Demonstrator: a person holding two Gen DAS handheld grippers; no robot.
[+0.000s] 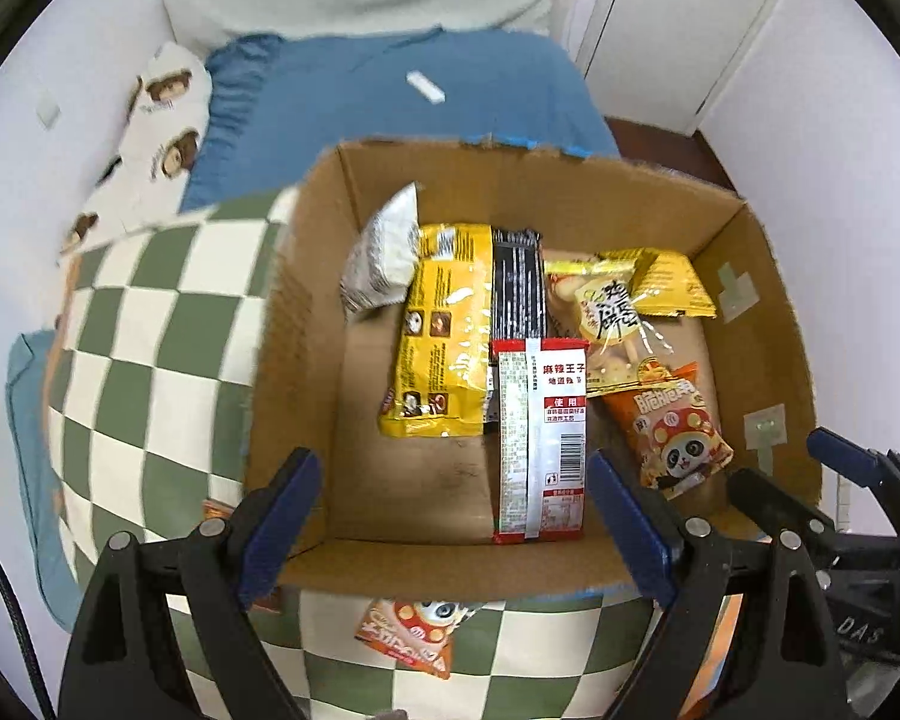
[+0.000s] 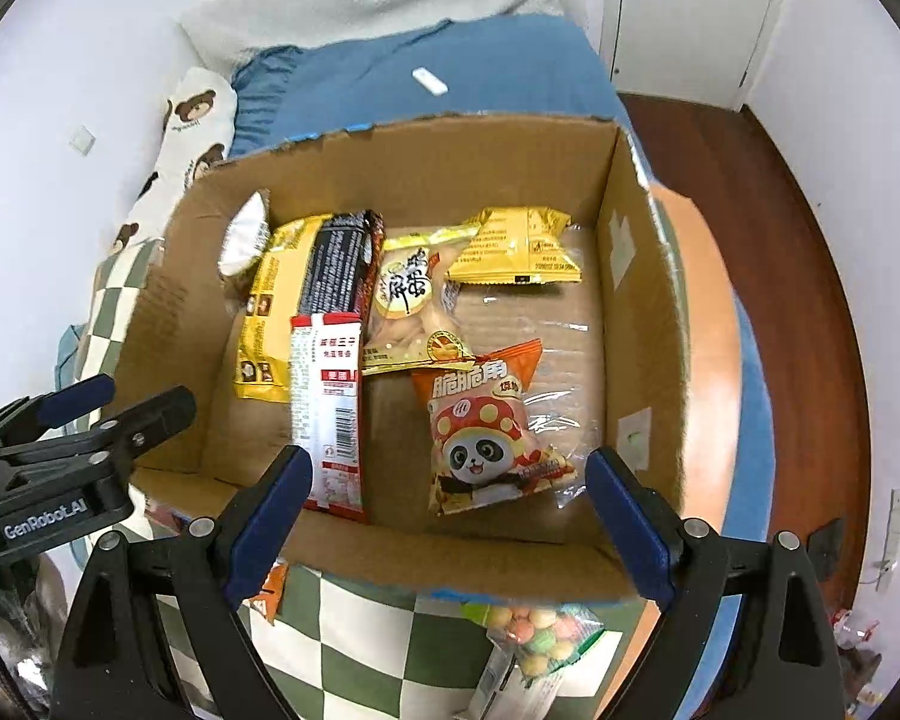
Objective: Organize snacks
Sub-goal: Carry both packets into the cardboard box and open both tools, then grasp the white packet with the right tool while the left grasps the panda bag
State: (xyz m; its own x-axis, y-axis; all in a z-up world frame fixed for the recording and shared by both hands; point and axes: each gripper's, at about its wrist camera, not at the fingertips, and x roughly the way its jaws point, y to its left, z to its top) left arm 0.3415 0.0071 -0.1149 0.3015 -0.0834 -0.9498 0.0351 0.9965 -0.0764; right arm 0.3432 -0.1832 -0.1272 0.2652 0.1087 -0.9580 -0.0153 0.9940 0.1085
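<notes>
An open cardboard box (image 1: 306, 324) (image 2: 636, 276) sits on a checkered blanket. Inside lie several snack packs: a red-and-white pack (image 1: 540, 444) (image 2: 330, 408), a yellow pack (image 1: 444, 330) (image 2: 264, 312), a black pack (image 1: 517, 282) (image 2: 336, 264), an orange panda pack (image 1: 672, 426) (image 2: 486, 432) and a pale yellow pack (image 1: 612, 312) (image 2: 408, 294). My left gripper (image 1: 456, 528) (image 2: 120, 402) is open and empty over the box's near edge. My right gripper (image 2: 450, 516) (image 1: 810, 462) is open and empty over the near edge too. Another orange panda pack (image 1: 414, 630) and a bag of coloured candy balls (image 2: 534, 636) lie on the blanket in front of the box.
The green-and-white checkered blanket (image 1: 150, 324) (image 2: 354, 648) covers a bed with a blue sheet (image 1: 390, 102) (image 2: 480, 66) and a bear-print pillow (image 1: 162, 120) (image 2: 192, 126). A white wall is at the left, white doors (image 1: 678, 18) and dark wood floor (image 2: 780, 228) at the right.
</notes>
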